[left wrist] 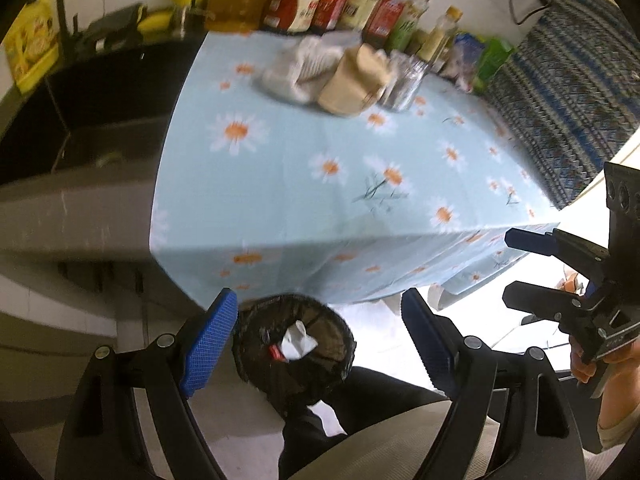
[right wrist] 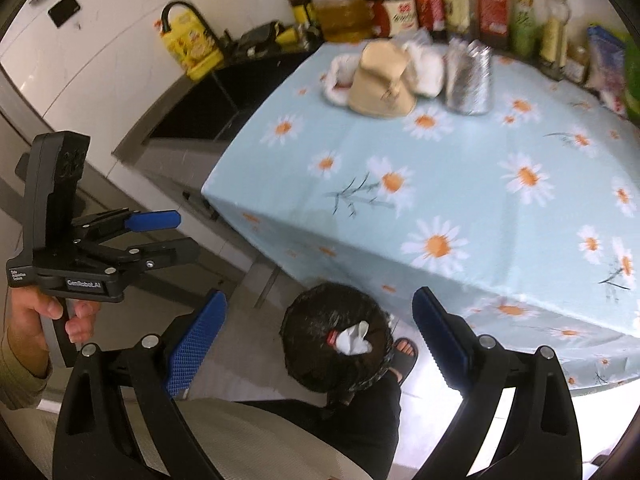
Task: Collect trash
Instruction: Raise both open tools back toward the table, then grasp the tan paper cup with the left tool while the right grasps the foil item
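Observation:
A bin lined with a black bag (left wrist: pixel 320 368) (right wrist: pixel 312 320) stands on the floor at the table's corner. Crumpled white paper (left wrist: pixel 298 340) (right wrist: pixel 354 338) and a small red piece (left wrist: pixel 274 352) lie inside. My left gripper (left wrist: pixel 316 340) (right wrist: pixel 182 236) hangs open and empty high above the bin. My right gripper (right wrist: pixel 320 336) (left wrist: pixel 524 268) is beside it, also open and empty. At the far side of the table (left wrist: pixel 300 208) lie a crumpled brown paper bag (left wrist: pixel 356 80) (right wrist: pixel 380 84), white wads (left wrist: pixel 296 72) (right wrist: pixel 424 68) and a crushed clear container (left wrist: pixel 404 84) (right wrist: pixel 470 80).
Several bottles and jars (left wrist: pixel 320 4) (right wrist: pixel 440 0) line the table's back edge. A dark sink (left wrist: pixel 100 120) (right wrist: pixel 208 104) with a yellow oil jug (right wrist: pixel 192 48) lies left. A person's black trouser leg (right wrist: pixel 360 420) and sandalled foot (right wrist: pixel 404 356) are next to the bin.

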A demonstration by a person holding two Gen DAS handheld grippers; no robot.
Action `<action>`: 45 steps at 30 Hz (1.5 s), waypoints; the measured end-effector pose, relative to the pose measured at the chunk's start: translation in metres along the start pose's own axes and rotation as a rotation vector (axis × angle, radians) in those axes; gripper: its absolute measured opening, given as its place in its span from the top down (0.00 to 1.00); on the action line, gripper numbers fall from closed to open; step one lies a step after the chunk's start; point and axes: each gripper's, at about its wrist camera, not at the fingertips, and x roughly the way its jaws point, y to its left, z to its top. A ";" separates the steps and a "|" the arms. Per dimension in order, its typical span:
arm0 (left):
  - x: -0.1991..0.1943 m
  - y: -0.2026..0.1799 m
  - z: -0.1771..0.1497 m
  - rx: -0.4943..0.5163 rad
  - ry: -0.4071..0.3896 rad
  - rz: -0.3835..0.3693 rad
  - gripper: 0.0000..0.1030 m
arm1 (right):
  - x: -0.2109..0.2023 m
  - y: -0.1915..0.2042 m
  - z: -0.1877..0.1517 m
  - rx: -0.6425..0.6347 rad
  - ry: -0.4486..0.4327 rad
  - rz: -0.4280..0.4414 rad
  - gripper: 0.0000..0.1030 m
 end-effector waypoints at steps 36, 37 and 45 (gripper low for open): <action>0.100 -0.065 0.181 -0.038 -0.022 0.129 0.21 | 0.052 -0.181 0.179 -0.039 -0.042 0.066 0.10; 0.105 -0.065 0.184 -0.049 -0.017 0.138 0.21 | 0.057 -0.184 0.185 -0.059 -0.034 0.072 0.10; 0.131 -0.064 0.202 -0.096 0.004 0.207 0.21 | 0.087 -0.196 0.206 -0.107 0.010 0.131 0.14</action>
